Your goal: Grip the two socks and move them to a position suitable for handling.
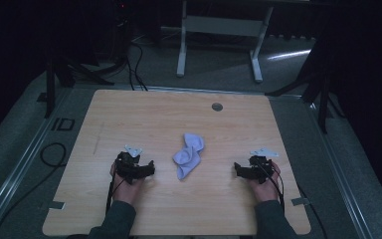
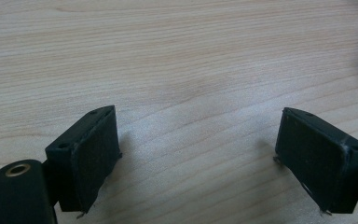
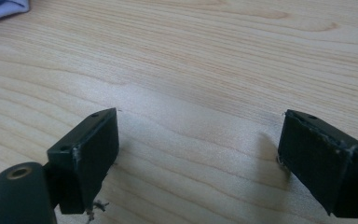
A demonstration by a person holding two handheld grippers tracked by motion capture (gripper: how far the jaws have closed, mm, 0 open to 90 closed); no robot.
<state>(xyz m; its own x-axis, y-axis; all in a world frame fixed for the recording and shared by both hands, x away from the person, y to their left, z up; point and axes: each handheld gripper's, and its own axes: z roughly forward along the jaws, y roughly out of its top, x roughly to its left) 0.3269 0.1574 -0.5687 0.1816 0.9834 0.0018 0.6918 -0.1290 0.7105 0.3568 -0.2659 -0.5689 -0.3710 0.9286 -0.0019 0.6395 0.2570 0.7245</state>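
High view shows both forearms entering from the bottom edge of the frame, dark sleeves at the lower left and lower right, each hand resting on the wooden table (image 1: pixel 129 114) with its tool pointed inward toward the middle of the picture; the left gripper (image 1: pixel 149 169) sits in the lower left of centre, its grey plate above it, and the right gripper (image 1: pixel 238 169) sits in the lower right of centre, at much the same height in the frame; both lie low and roughly level on the tabletop; between them, near the centre of the frame, lies a crumpled light-blue cloth (image 1: pixel 189 154), apart from both tools and a little nearer the left one, its upper end reaching higher in the picture than either hand; in the left gripper view the left gripper (image 2: pixel 198 154) has its jaws spread wide with bare wood between them; in the right gripper view the right gripper (image 3: pixel 198 154) likewise stands wide apart over bare wood, and a corner of the cloth (image 3: pixel 2 8) peeks in at the upper left of that frame, well away from the jaws
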